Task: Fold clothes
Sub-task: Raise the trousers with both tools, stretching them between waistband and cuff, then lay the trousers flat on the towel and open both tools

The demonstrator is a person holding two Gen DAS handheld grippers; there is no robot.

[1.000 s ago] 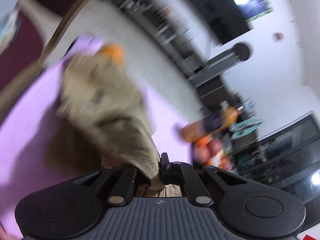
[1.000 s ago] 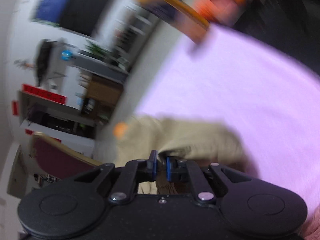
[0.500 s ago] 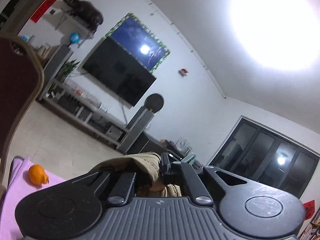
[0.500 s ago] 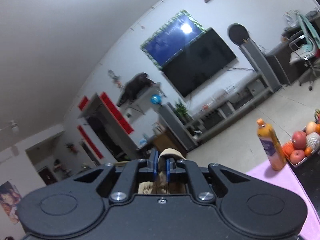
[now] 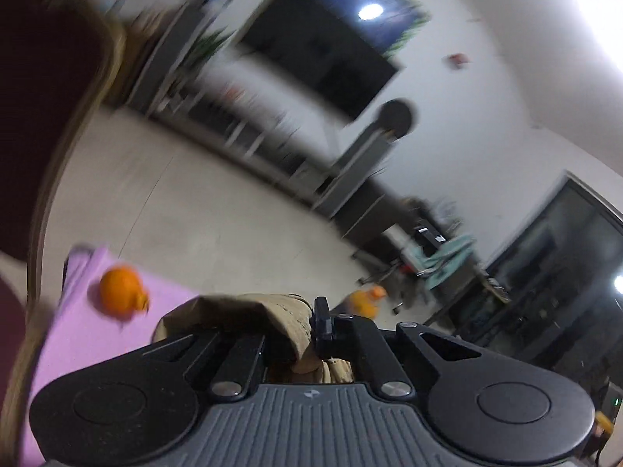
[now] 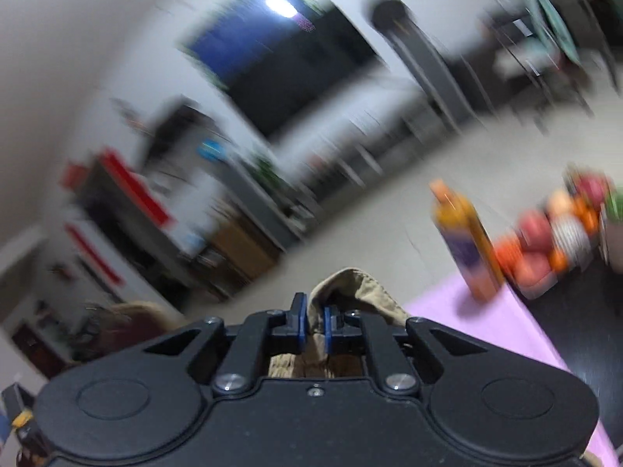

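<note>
Here a tan garment [image 5: 249,311] is gripped at two places, one by each gripper. In the left wrist view, the left gripper [image 5: 311,330] has its jaws closed tight on a bunched fold of the cloth, which spills over the left finger and hangs below the jaws. In the right wrist view, the right gripper [image 6: 314,329] is seen with its blue-padded jaws nearly closed, a thin ridge of the same tan garment [image 6: 362,292] pinched between them and rising in a hump just past the tips. The garment is thus held up off the surface [image 5: 101,334], which is covered in a pink-lilac cloth and is seen low in both views.

An orange [image 5: 120,292] lies on the pink cover near its far left corner. At the right side of the surface an orange-coloured bottle [image 6: 467,245] stands upright, and just beside it a bowl of fruit [image 6: 553,237] is seen, blurred. Beyond the surface a pale floor, a dark wall-mounted television [image 5: 323,54] and a low cabinet are made out, all smeared by motion. A dark red chair back [image 5: 43,109] fills the left edge.
</note>
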